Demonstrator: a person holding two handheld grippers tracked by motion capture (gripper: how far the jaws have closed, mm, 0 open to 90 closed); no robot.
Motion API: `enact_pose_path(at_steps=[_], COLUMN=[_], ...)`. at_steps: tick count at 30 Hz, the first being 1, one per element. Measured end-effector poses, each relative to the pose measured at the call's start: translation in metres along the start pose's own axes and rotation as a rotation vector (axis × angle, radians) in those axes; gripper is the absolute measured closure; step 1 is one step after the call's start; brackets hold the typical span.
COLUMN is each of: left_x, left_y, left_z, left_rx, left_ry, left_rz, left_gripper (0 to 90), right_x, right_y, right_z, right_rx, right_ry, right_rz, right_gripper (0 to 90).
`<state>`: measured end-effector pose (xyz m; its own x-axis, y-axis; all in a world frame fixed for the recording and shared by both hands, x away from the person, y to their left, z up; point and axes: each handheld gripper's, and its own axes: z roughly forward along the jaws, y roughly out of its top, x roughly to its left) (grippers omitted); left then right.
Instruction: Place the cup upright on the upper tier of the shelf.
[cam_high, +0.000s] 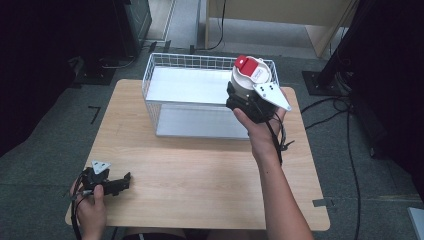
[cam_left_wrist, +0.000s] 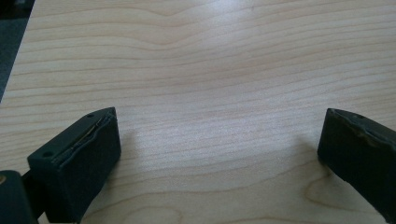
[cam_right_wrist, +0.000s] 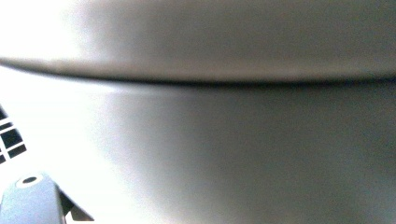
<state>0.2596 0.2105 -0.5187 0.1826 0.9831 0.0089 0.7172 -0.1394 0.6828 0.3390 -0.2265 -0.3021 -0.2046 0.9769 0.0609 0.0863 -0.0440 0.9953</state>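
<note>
A white round canister (cam_high: 248, 80) with a red lid (cam_high: 251, 67) is held up over the right front corner of a white wire basket (cam_high: 150, 75). My right gripper (cam_high: 239, 95) is shut on the canister's side, with a hand behind it. In the right gripper view the canister's pale wall (cam_right_wrist: 224, 140) is blurred and very close. My left gripper (cam_high: 121, 182) rests near the wooden table's (cam_high: 200, 165) front left corner. Its jaws stand wide apart over bare wood in the left gripper view (cam_left_wrist: 219, 149), with nothing between them.
The basket stands at the back middle of the table and has a white floor (cam_high: 190, 82). Black cables (cam_high: 345, 120) and a dark stand (cam_high: 325, 75) lie on the floor to the right. Dark equipment (cam_high: 100, 65) sits at the back left.
</note>
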Motion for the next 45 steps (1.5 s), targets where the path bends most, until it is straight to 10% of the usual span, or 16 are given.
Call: enact_pose_path(at_steps=[27,45], left_x=[-0.001,-0.001], left_y=[0.001,0.001], left_z=[0.001,0.001], left_rx=[0.0,-0.003], left_ry=[0.005,0.008], left_rz=[-0.005,-0.011], left_gripper=[0.0,0.0], right_x=[0.003,0.002], right_y=[-0.006,-0.009], right_z=[0.082,0.09], right_rx=[0.097,0.061], right_ry=[-0.009,-0.011], right_rz=[0.045,-0.003], right_gripper=[10.6,10.6])
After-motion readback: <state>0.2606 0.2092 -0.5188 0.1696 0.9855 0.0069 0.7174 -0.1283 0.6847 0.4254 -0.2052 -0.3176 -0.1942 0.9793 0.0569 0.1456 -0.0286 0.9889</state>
